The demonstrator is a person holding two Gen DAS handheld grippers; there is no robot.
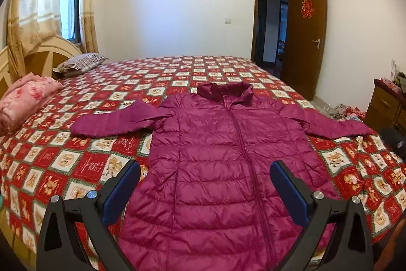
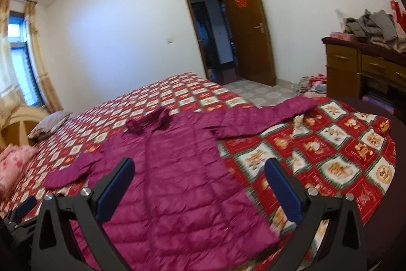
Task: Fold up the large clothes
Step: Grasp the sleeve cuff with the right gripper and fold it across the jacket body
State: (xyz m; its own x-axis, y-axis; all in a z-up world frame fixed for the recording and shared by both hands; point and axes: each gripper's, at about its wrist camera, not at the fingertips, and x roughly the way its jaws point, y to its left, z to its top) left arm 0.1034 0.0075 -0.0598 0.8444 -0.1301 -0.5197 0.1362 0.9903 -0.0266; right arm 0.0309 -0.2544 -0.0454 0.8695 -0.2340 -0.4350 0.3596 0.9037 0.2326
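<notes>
While raised, both tools (image 1: 204,173) (image 2: 199,170) gape, jacket (image 1: 215,156) flat

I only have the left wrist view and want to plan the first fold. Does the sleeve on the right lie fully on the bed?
Observer: Yes. In the right wrist view that sleeve lies stretched out, its cuff near the bed's far edge, on the quilt.
Operator: Is the right hand-held gripper holding anything?
Observer: No. The right hand-held gripper is open, above the jacket's lower half.
Operator: Anything beside the bed on that side?
Observer: A wooden dresser with a pile of clothes on top.
</notes>
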